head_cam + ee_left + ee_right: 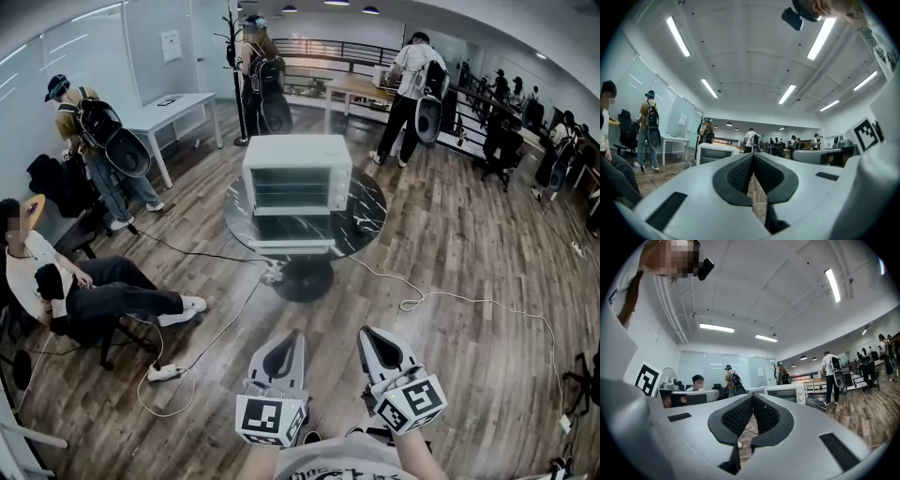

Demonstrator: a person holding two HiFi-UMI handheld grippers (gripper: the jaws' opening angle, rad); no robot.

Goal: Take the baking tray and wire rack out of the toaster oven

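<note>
Wood floor (450, 253) fills a big open room where several people stand or sit around the edges. Straight ahead of both tools, and well apart from them, a round dark counter (370, 220) carries the white toaster oven (296, 173). The left tool (298, 336) and right tool (366, 332) sit side by side close to the person's body, pointing level at the oven. Each has its jaws pressed fully together with nothing between them. The baking tray and wire rack should be inside the oven. From this far back only faint horizontal lines show in its dark mouth, so I cannot tell one from the other. A pale frame lying flat in front of the oven looks like its door (292, 246) dropped open, though that is not certain. The step in hand seems to be the approach, with none of the removal begun. A cable (450, 300) loops over the floor ahead and to the right of the right tool, so it would be wise to step in on a line that clears it. The jaws should probably be spread before they reach the cavity, not inside it. A grip on the front lip of whichever piece sits lower in reach, pulled out level and straight towards the body, would likely keep it from catching on the side rails or tipping. If the oven starts to slide on the counter, one tool could brace it.
</note>
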